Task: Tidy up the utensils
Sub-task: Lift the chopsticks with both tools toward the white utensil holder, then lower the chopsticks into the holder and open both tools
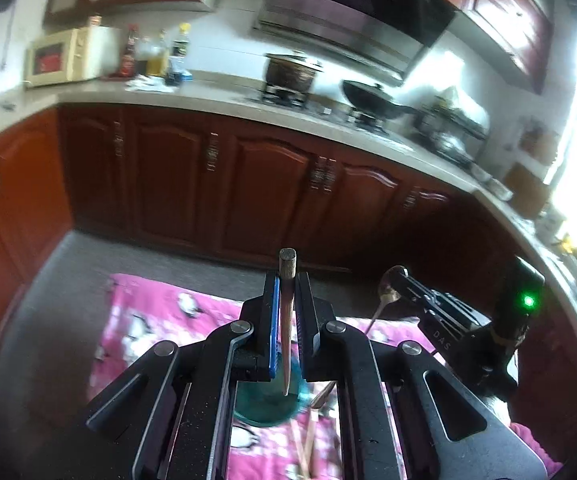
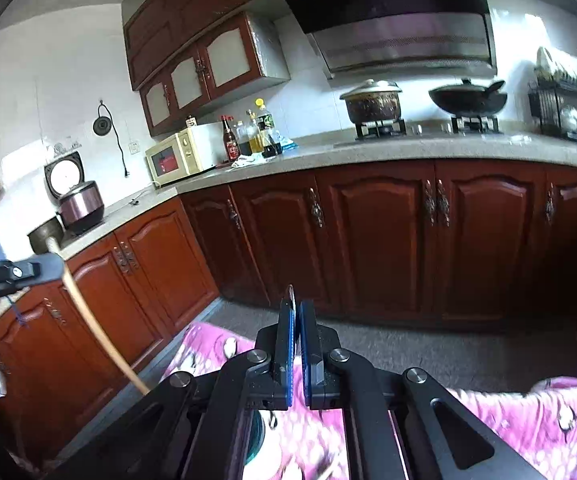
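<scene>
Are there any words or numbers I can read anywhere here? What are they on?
"DAS" on the black side of the right tongs, seen from the left wrist camera.
Bottle labels on the counter: too blurred to read.
Microwave front: no words can be made out.
Range hood: nothing can be read.
Left tongs, shut on a wooden chopstick: no writing shows.

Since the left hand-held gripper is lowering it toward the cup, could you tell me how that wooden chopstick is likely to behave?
The chopstick looks stiff: it stays straight in the left hand-held gripper. Being thin, it is probably light. Its round, tapered shaft might pivot or slip, and would likely roll if dropped beside the teal cup.
</scene>
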### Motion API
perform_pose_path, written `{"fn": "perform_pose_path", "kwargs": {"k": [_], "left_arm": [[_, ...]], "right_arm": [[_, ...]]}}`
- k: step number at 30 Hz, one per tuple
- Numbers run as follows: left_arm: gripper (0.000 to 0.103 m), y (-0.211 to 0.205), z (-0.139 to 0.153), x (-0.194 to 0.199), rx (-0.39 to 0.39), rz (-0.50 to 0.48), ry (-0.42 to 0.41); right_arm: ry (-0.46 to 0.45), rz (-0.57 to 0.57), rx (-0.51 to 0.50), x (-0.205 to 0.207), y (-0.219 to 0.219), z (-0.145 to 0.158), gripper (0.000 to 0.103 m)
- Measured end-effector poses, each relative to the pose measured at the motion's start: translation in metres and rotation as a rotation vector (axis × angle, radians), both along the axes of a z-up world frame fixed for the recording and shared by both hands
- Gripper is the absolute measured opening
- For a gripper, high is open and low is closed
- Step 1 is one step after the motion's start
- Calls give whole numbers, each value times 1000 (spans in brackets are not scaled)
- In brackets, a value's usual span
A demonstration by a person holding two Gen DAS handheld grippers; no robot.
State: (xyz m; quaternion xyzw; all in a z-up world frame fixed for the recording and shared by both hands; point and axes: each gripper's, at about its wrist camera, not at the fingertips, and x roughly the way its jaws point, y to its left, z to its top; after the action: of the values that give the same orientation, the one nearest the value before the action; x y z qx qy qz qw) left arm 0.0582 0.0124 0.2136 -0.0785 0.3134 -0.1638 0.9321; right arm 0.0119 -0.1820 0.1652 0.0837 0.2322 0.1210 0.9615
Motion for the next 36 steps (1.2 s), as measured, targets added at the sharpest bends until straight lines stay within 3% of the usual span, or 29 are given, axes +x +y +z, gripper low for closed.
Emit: {"fn": "perform_pose_path", "kwargs": {"k": [4, 10, 17, 22, 25, 26, 27, 36], "left_arm": [[6, 12, -31, 15, 42, 79, 4], [6, 13, -80, 37, 67, 95, 93], [6, 10, -118, 50, 72, 101, 175], [8, 4, -123, 50, 86, 102, 187], [24, 1, -121, 47, 83, 101, 183], [30, 0, -120, 46, 77, 99, 184], [32, 1, -119, 44, 73, 97, 185], [42, -4, -116, 22, 98, 111, 171]], "right_arm": [[-13, -22, -76, 23, 32, -17, 2], [16, 3, -151, 37, 55, -52, 2], [125, 92, -133, 46, 64, -87, 3], [201, 169, -84, 48, 70, -99, 5], [228, 176, -35, 48, 64, -99, 13], [238, 178, -22, 48, 63, -99, 21], [244, 180, -12, 47, 61, -99, 26], [244, 162, 5, 22, 47, -89, 35]]}}
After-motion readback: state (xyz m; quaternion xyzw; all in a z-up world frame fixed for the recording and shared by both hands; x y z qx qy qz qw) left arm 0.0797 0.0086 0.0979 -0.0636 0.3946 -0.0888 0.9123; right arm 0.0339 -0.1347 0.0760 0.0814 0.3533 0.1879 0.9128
